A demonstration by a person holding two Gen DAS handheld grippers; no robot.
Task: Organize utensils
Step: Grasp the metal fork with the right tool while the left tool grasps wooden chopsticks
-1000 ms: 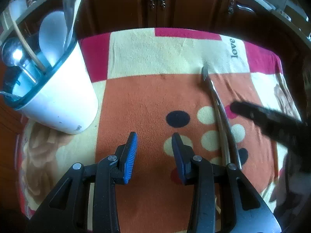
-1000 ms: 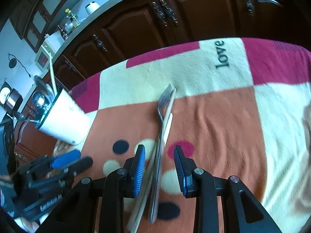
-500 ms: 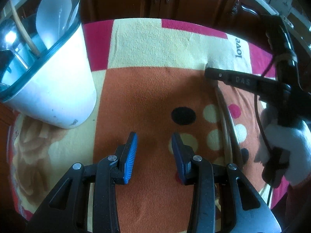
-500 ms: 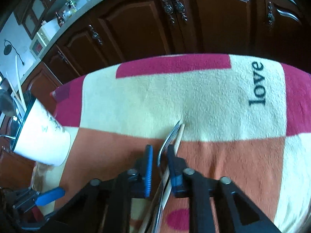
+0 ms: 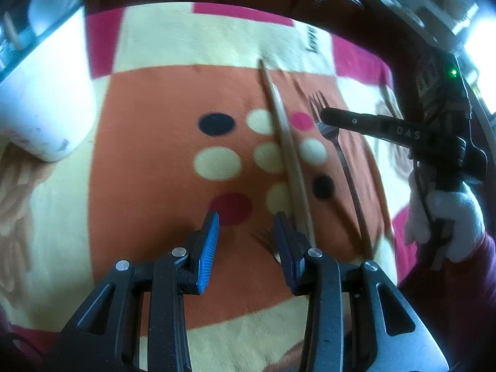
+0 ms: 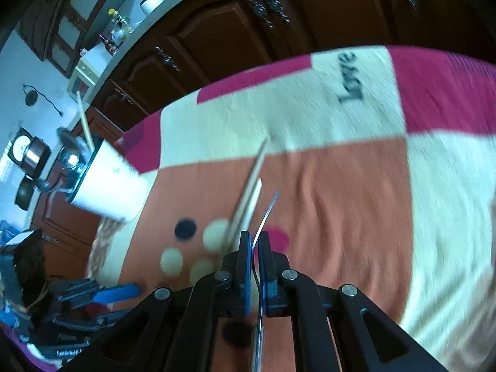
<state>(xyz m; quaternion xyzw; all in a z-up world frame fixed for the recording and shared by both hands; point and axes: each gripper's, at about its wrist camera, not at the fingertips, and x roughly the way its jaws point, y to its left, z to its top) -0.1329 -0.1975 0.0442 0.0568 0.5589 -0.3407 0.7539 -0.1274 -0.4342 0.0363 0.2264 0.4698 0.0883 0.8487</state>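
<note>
My right gripper (image 6: 253, 241) is shut on a metal fork (image 6: 267, 210), gripped near its neck, tines pointing away, lifted off the cloth. In the left wrist view the right gripper (image 5: 324, 114) holds the fork (image 5: 341, 155) at the right. A pair of wooden chopsticks (image 5: 286, 152) lies on the orange patch; they also show in the right wrist view (image 6: 248, 192). My left gripper (image 5: 245, 232) is open and empty, low over the cloth just left of the chopsticks. The white utensil holder (image 6: 108, 186) with several utensils stands at the left, also in the left wrist view (image 5: 40, 108).
A patterned cloth (image 5: 148, 124) with dots and the word "love" covers the table. Dark wooden cabinets (image 6: 235, 31) stand behind the table's far edge. A counter with small appliances (image 6: 28, 155) is at the far left.
My right gripper closed on the fork and pulled it back and up, away from the chopsticks. My left gripper moved right, toward the chopsticks, away from the holder.
</note>
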